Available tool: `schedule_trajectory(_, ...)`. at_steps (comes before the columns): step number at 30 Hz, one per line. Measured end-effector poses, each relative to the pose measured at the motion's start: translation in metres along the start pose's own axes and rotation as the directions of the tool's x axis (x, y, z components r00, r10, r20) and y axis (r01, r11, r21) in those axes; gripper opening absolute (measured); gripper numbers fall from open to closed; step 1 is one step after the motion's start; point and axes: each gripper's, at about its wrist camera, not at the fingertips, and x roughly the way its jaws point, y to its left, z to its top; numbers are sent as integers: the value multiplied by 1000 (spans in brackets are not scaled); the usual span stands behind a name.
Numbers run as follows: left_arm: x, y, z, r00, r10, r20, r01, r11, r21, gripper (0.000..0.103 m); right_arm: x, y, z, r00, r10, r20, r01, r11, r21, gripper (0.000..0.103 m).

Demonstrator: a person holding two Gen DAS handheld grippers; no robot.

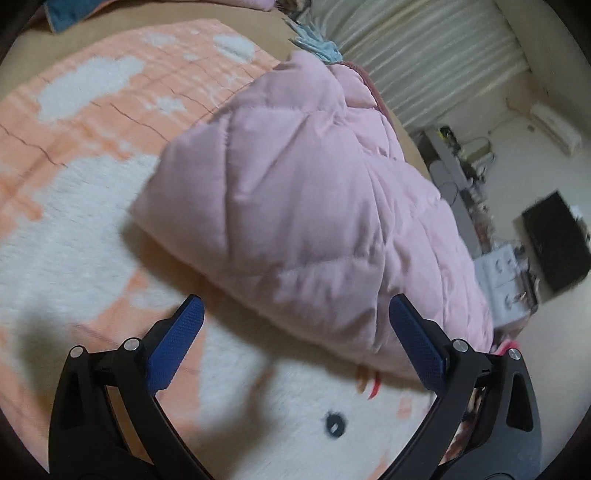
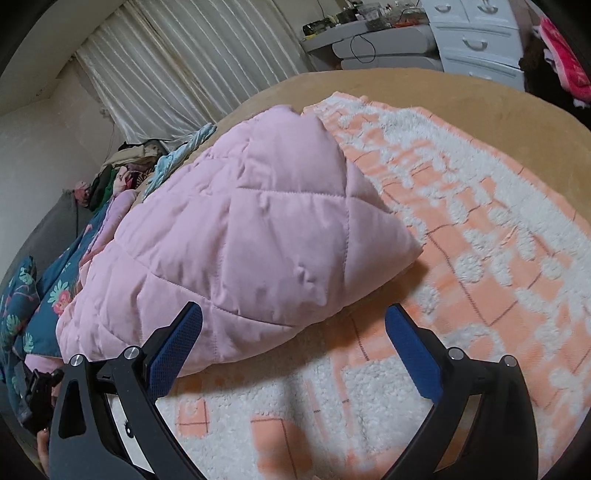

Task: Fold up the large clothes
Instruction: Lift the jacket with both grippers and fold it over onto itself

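A pink quilted padded garment (image 1: 303, 206) lies folded into a thick bundle on an orange-and-white fleece blanket (image 1: 92, 122). It also shows in the right wrist view (image 2: 240, 240), on the same blanket (image 2: 480, 240). My left gripper (image 1: 295, 314) is open and empty, its blue pads (image 1: 177, 343) just short of the bundle's near edge. My right gripper (image 2: 293, 314) is open and empty, its left pad (image 2: 173, 347) over the bundle's near edge and its right pad over the blanket.
The blanket lies on a tan bed cover (image 2: 443, 88). Floral blue bedding (image 2: 33, 302) and a heap of clothes (image 2: 129, 170) lie left of the bundle. White curtains (image 2: 177, 66), a drawer unit (image 2: 476, 33) and a desk (image 1: 454, 173) stand beyond the bed.
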Motion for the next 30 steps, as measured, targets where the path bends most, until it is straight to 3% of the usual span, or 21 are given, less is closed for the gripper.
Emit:
schedule_trajectory(2,8,0,7,999,-49,10,49,998,-47,94,6,-3,2,1000,7,-6,-7,1000,23,99)
schedule_trajectory(8,30,8,28,998,-51,39,57,986,-154,94,31,-8,11,996,68,-50,-64,995,73,99)
schedule_trajectory(12,44,11,33,998,-29,50,37,986,-162,95,47,-7,14,991,104,-84,-97,991,88,99)
schedule_trajectory(19,56,10,40,996,-13,88,26,989,-146,95,63,-4,19,989,123,-76,-116,989,97,99)
schedule_trajectory(30,61,3,45,997,-5,80,14,993,-115,93,72,0,20,992,119,-48,-108,975,196,99)
